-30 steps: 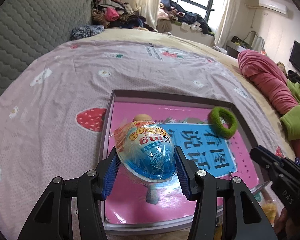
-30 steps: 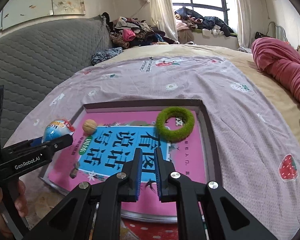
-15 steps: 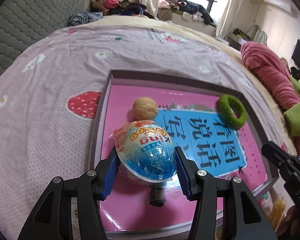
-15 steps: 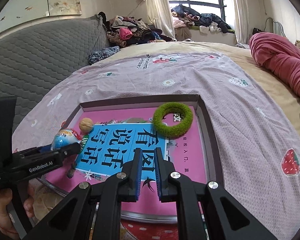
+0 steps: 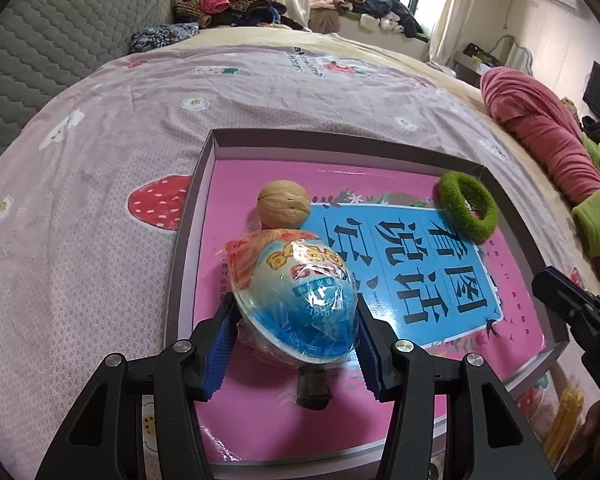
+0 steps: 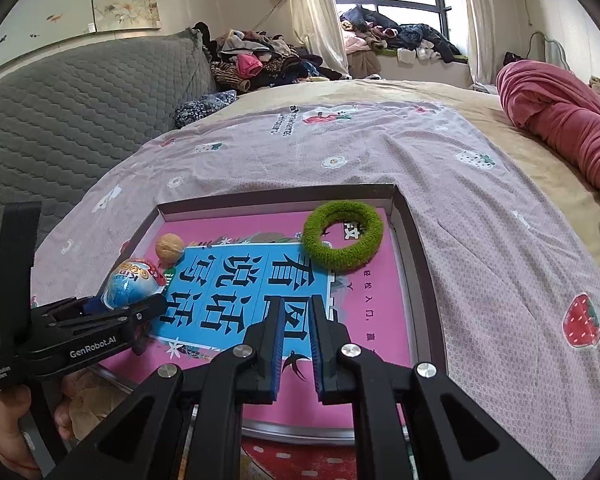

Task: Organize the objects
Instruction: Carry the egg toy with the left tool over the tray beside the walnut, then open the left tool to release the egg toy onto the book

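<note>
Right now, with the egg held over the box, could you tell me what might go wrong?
The egg sits in crinkly wrap between the left gripper pads, so it might slip. Released here, it could roll into the walnut just beyond it. A small dark object lies beneath it in the box; the egg may land on it.

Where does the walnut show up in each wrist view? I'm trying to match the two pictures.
Left wrist view: the walnut sits centre, just beyond the wrapped toy egg, inside the tray.
Right wrist view: the walnut is left of centre, near the tray's far left corner.
Shared landmark: the green hair tie at the tray's far right corner.
</note>
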A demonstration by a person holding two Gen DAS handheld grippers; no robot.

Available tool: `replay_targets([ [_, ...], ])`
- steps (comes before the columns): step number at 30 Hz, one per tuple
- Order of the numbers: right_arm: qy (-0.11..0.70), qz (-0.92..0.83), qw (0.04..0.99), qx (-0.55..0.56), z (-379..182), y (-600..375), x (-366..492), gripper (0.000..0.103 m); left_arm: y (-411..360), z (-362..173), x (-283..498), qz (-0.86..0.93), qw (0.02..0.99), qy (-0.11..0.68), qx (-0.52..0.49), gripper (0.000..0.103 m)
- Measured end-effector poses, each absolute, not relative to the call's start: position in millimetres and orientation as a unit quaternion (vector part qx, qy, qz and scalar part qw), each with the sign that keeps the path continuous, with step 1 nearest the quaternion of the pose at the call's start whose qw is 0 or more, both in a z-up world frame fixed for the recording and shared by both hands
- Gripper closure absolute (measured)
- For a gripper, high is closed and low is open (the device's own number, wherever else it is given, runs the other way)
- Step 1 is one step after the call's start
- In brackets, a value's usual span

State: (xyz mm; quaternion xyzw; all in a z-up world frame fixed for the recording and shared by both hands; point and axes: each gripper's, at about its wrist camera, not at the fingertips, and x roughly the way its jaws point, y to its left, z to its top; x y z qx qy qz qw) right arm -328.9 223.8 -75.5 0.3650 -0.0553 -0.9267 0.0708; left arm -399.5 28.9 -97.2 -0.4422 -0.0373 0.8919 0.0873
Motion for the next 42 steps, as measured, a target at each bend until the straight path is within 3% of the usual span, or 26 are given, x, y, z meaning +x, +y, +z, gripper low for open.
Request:
replay_targets([
  [4,-0.056,-0.927,0.07,0.365,-75,224,-329,0.091,26,-93,-397,0.894,0.086,-0.039,-0.438,0.047],
  [8,-0.055,-0.927,0.07,0.365,-75,223,-328,0.091,25,-89,-395,0.895,0.087,-0.042,-0.436,0.036],
  [13,-0.058,-0.926,0.071,0.367,-75,224,-328,0.09,26,-87,-392,0.896,0.081,-0.037,-0.435,0.036],
  [17,-0.06,-0.925,0.069,0.369,-75,226,-328,0.086,28,-84,-390,0.897,0.078,-0.028,-0.435,0.028],
  [21,-0.064,-0.924,0.068,0.37,-74,227,-326,0.059,32,-79,-382,0.902,0.063,-0.005,-0.426,0.027],
  [31,-0.062,-0.933,0.066,0.348,-54,227,-314,0.039,29,-56,-364,0.909,0.079,-0.018,-0.41,0.026],
  [42,-0.058,-0.941,0.051,0.33,-32,227,-302,0.026,26,-31,-341,0.918,0.076,-0.017,-0.389,0.023],
])
